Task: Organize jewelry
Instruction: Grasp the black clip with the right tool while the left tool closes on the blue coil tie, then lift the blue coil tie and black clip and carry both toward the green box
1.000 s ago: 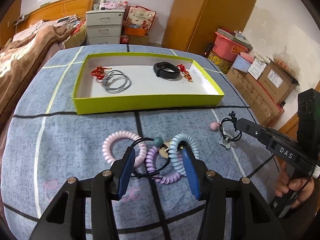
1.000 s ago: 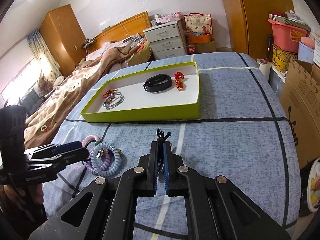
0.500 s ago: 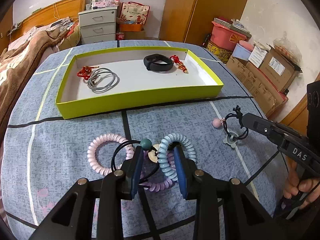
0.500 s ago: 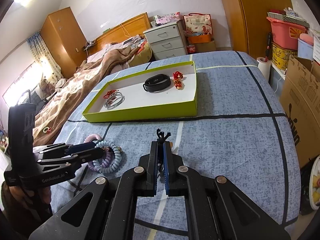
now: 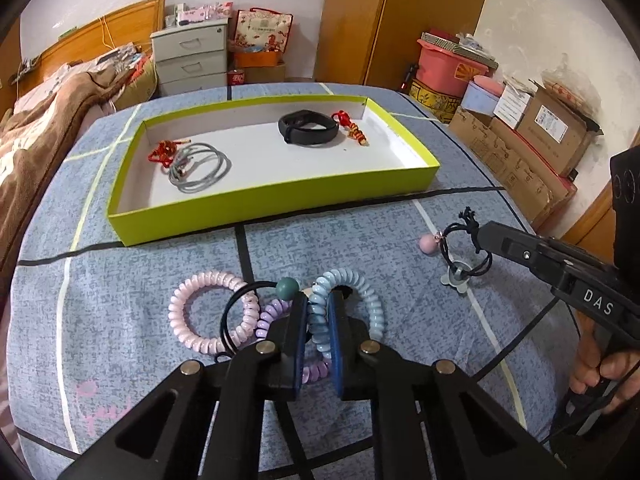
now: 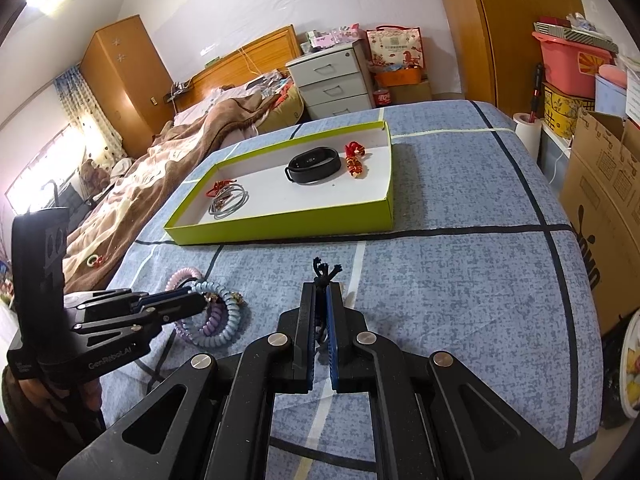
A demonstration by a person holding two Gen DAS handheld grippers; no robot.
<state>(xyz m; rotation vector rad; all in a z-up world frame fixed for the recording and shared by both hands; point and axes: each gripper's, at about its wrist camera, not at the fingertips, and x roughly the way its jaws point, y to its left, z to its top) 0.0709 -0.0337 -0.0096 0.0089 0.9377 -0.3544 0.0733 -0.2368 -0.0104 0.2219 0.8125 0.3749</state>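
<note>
Now left gripper [image 5: 318,322] clamped on blue spiral tie [image 5: 347,304], near-centre bedspread; jaws just closing. Springy, light: pinch one coil wall. Right gripper [image 6: 320,300] pinching black cord tie [image 5: 468,246].

Tray [image 5: 272,204] behind coil bands [image 5: 348,292]; wristband [image 5: 308,133] and cords [image 5: 198,168] inside.
</note>
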